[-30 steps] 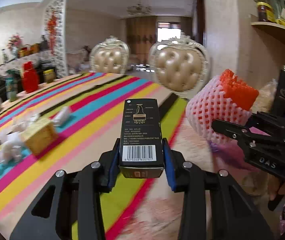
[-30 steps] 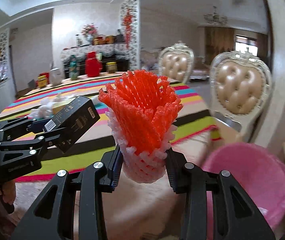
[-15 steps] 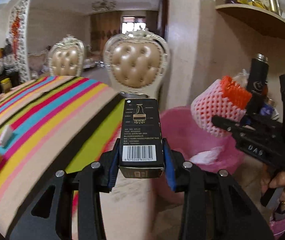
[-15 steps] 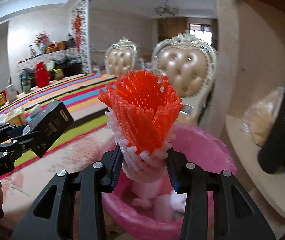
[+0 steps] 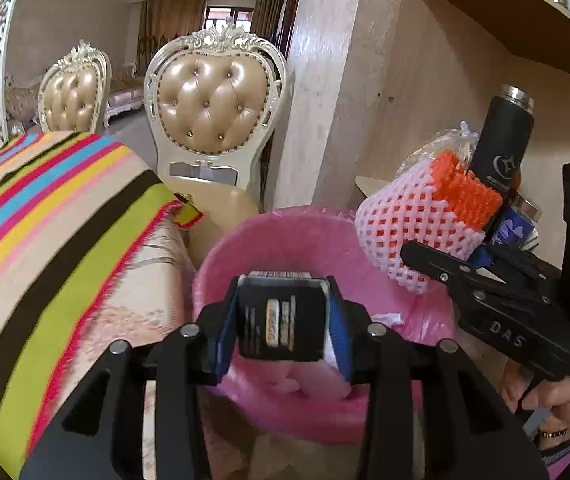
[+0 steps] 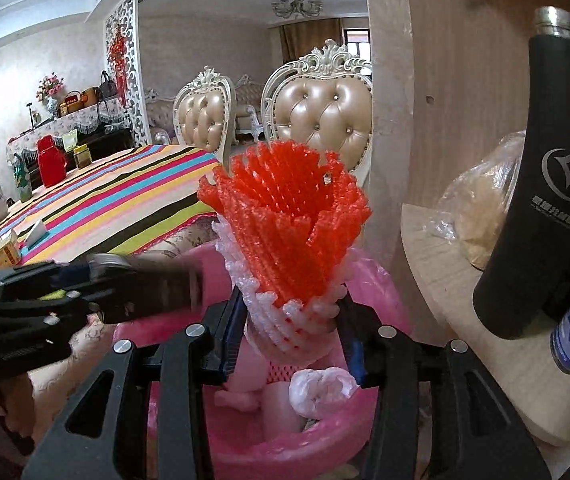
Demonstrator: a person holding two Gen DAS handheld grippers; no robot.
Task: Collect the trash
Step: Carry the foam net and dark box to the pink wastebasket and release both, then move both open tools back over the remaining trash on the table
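L claw [image 5: 283,330] w/ jaws just opening lets the black box [image 5: 279,328] tip into the pink bin [image 5: 245,240] below. R claw [image 6: 291,330] likewise loosens on the foam net [image 6: 289,232] over the bin. Striped desk [image 5: 45,208] beyond.

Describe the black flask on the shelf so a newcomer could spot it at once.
Start at the pink bin, then look right to the wooden shelf. The black flask leans there beside a clear bag: tall, matte, steel-capped, with a grey star-and-crescent logo.
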